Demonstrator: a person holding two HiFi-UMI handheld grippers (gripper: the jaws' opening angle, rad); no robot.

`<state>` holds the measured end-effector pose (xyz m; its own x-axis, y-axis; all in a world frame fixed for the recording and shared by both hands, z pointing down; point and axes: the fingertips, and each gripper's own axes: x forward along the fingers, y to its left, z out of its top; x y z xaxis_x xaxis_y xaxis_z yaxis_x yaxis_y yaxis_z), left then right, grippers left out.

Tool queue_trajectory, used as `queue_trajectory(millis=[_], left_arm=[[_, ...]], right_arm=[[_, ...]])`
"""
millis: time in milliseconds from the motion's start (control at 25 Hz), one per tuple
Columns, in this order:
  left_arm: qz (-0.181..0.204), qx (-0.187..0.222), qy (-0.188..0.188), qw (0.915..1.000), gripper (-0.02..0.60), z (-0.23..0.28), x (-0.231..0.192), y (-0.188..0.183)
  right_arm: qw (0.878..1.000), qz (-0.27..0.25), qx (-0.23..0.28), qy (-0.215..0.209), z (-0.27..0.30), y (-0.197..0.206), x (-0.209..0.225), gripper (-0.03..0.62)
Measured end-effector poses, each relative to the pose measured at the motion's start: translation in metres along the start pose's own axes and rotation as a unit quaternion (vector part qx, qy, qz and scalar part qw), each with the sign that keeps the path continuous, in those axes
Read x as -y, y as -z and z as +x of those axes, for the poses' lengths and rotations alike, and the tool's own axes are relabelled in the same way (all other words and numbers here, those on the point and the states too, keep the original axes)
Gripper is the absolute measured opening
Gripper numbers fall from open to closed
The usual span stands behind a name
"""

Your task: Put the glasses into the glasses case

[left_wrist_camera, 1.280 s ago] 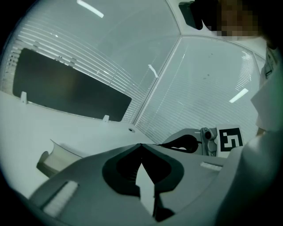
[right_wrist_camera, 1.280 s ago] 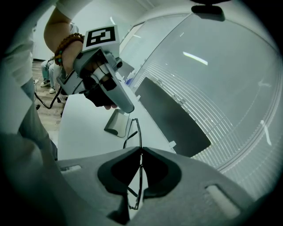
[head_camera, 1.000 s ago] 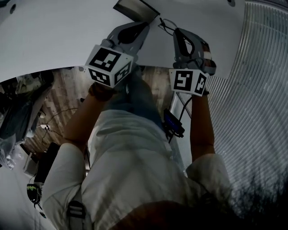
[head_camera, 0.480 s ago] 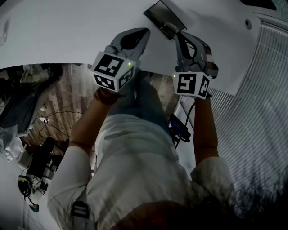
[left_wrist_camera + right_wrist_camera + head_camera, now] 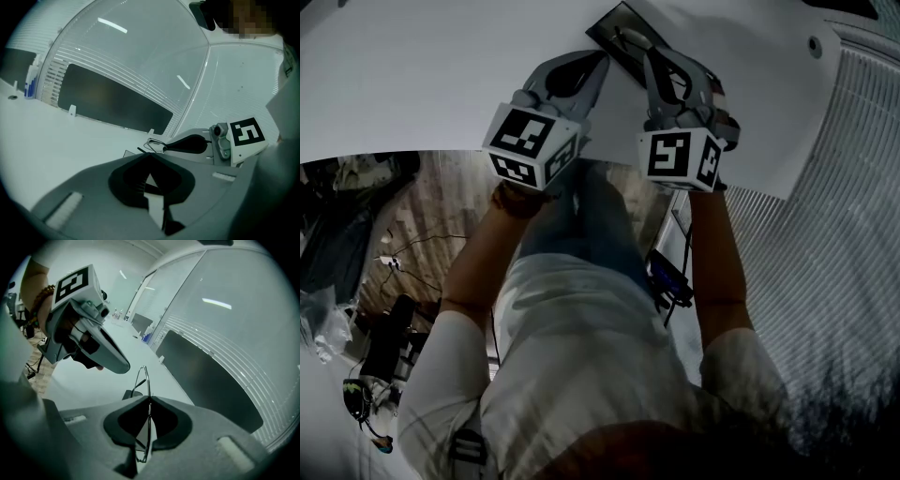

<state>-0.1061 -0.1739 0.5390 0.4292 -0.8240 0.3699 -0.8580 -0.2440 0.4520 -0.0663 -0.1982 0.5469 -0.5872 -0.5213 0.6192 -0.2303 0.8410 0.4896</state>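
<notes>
Thin wire-framed glasses (image 5: pixel 143 378) stand upright between the jaws of my right gripper (image 5: pixel 149 399), which is shut on them. In the head view that gripper (image 5: pixel 631 42) hovers over the dark, flat glasses case (image 5: pixel 609 26) on the white table (image 5: pixel 441 75). Only a corner of the case (image 5: pixel 128 393) shows in the right gripper view, just beyond the jaws. My left gripper (image 5: pixel 598 61) sits beside the right one at the case's near edge, its jaws together with nothing in them. The left gripper view shows the glasses (image 5: pixel 152 144) sticking out of the right gripper (image 5: pixel 187 143).
A ribbed frosted-glass partition (image 5: pixel 140 70) with a dark lower panel (image 5: pixel 112 103) runs behind the table. Small bottles (image 5: pixel 30 82) stand at its far left end. Beside the table's near edge, the wooden floor (image 5: pixel 412 225) holds cables and gear.
My right gripper has carried the glasses left, from beside the case to over it. The left gripper has stayed alongside, close to the case's near edge.
</notes>
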Motion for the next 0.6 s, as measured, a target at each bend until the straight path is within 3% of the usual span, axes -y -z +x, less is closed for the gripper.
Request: queue_trajectory(millis=[600], left_arm=[[0.007, -0.028, 0.011, 0.9995, 0.000, 0.045, -0.023, 0.002]], right_arm=[[0.997, 0.021, -0.078, -0.001, 0.050, 0.033, 0.010, 0.018]])
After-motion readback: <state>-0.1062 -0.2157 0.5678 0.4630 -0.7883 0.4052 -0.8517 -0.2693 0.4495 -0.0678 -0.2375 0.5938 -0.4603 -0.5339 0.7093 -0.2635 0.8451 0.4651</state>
